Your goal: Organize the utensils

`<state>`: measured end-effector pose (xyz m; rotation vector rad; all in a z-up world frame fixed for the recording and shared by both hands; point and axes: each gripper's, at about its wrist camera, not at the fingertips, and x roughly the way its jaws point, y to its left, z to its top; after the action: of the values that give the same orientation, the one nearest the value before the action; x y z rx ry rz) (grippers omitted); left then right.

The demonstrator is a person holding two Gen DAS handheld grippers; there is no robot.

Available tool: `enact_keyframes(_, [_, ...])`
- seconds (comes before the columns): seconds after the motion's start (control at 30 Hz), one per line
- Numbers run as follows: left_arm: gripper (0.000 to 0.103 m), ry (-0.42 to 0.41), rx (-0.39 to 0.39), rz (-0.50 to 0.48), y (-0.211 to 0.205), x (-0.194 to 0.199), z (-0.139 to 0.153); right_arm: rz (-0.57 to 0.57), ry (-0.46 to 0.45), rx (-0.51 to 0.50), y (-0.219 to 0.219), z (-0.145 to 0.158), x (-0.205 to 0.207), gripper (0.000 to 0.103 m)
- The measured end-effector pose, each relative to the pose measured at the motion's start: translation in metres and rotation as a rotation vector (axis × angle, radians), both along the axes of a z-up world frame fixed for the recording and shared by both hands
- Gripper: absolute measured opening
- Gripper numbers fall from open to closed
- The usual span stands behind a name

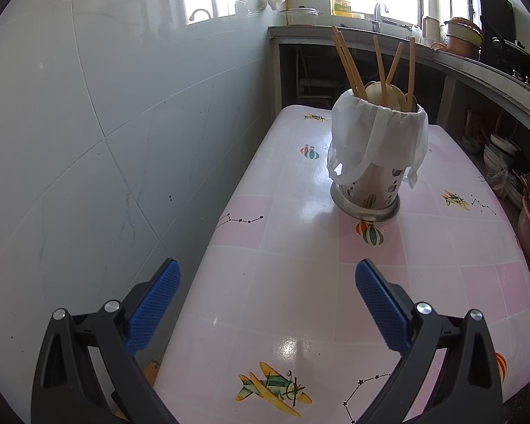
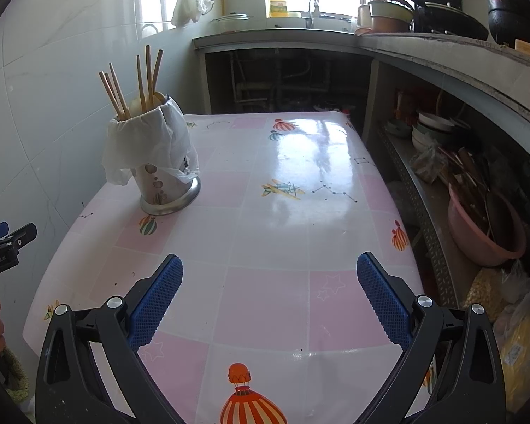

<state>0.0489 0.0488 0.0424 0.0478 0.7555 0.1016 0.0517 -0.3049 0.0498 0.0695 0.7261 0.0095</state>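
A steel utensil holder (image 1: 369,194) lined with a white plastic bag (image 1: 378,137) stands upright on the pink patterned table (image 1: 293,233). Several wooden chopsticks (image 1: 349,67) and pale spoons (image 1: 381,93) stick out of its top. My left gripper (image 1: 266,279) hovers open over the table's near left edge, well short of the holder, with nothing between its blue pads. In the right wrist view the holder (image 2: 169,190) with chopsticks (image 2: 146,77) stands far left. My right gripper (image 2: 270,275) is open and empty above the near table (image 2: 282,219). The left gripper's tip (image 2: 3,236) shows at the left edge.
A white tiled wall (image 1: 88,141) runs along the table's left side. A grey counter (image 2: 424,49) with pots and a sink wraps behind and to the right. Shelves under it hold bowls (image 2: 431,127) and a pink basin (image 2: 484,233) of utensils.
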Motion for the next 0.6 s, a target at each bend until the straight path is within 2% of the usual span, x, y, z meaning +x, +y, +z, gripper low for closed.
enact_keyframes(0.6, [0.097, 0.001, 0.001, -0.001, -0.0012, -0.0011, -0.0006, 0.0, 0.0, 0.001, 0.0025, 0.0005, -0.0007, 0.095])
